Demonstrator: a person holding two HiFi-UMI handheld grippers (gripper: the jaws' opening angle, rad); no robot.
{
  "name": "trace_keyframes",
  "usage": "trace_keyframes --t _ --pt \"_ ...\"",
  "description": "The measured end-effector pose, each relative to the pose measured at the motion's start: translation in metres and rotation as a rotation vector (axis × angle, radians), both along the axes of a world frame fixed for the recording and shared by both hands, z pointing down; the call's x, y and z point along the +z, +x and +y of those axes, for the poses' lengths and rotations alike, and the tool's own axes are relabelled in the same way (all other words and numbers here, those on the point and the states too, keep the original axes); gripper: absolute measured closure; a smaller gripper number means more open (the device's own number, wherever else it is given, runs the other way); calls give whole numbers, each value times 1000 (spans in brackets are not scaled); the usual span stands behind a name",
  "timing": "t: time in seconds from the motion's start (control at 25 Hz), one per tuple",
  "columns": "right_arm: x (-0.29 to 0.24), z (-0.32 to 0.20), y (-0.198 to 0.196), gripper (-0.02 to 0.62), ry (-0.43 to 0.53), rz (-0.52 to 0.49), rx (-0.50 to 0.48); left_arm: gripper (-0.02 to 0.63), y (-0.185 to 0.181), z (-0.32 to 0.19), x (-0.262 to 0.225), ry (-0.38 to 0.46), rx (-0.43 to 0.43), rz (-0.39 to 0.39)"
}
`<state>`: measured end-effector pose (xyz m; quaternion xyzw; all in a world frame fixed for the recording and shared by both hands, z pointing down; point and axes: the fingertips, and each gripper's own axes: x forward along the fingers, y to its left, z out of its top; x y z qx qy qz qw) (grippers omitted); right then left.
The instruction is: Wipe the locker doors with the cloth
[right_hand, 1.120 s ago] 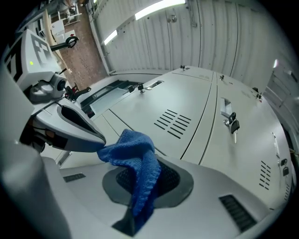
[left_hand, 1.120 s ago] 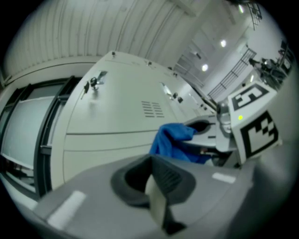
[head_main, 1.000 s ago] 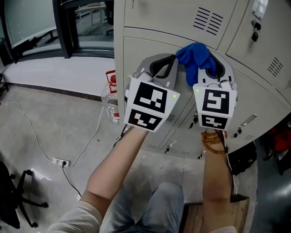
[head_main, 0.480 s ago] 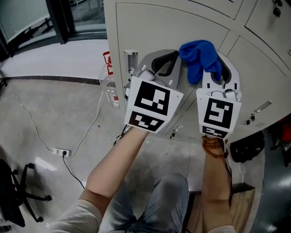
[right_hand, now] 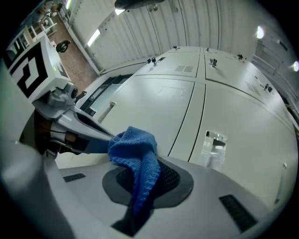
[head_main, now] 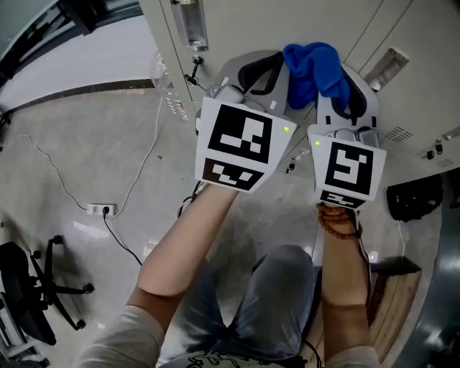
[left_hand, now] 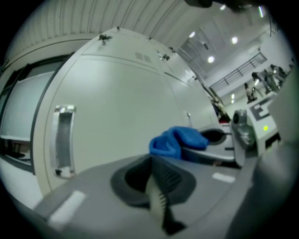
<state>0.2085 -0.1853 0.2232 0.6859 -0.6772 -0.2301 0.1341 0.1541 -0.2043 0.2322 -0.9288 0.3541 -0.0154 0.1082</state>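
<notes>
A bunched blue cloth sticks out of my right gripper, which is shut on it and holds it up to the beige locker doors. In the right gripper view the blue cloth drapes over the right gripper, before a locker door and a door handle. My left gripper is close on the left, shut with nothing in it. In the left gripper view the left gripper faces a locker door with a handle; the cloth shows to its right.
A metal handle is above the left gripper and another handle lies to the right. On the floor are a plastic bottle, a power strip with its cable, an office chair and a black bag.
Both grippers and the cloth have moved down the locker door: the handle that was level with the left gripper now lies above it. The view has tilted further toward the floor.
</notes>
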Motion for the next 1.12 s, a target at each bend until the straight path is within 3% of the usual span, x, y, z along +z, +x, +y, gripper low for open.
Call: trace_keyframes --t 0.36,0.64,0.88,1.04,1.12 --pt "59 0 4 549 -48 -54 -3 606 0 -3 70 -58 -26 -48" --pt "71 0 7 549 -69 -96 1 606 -4 -8 84 -90 -39 -31" --pt "36 0 2 549 -58 -130 -15 606 -10 -9 51 -75 -39 -11" --pt "-2 -1 -6 549 -32 -119 -36 606 -11 -11 39 -129 -26 -44" --pt "-19 -1 -8 549 -17 -122 -44 606 -14 -9 28 -125 -20 -18"
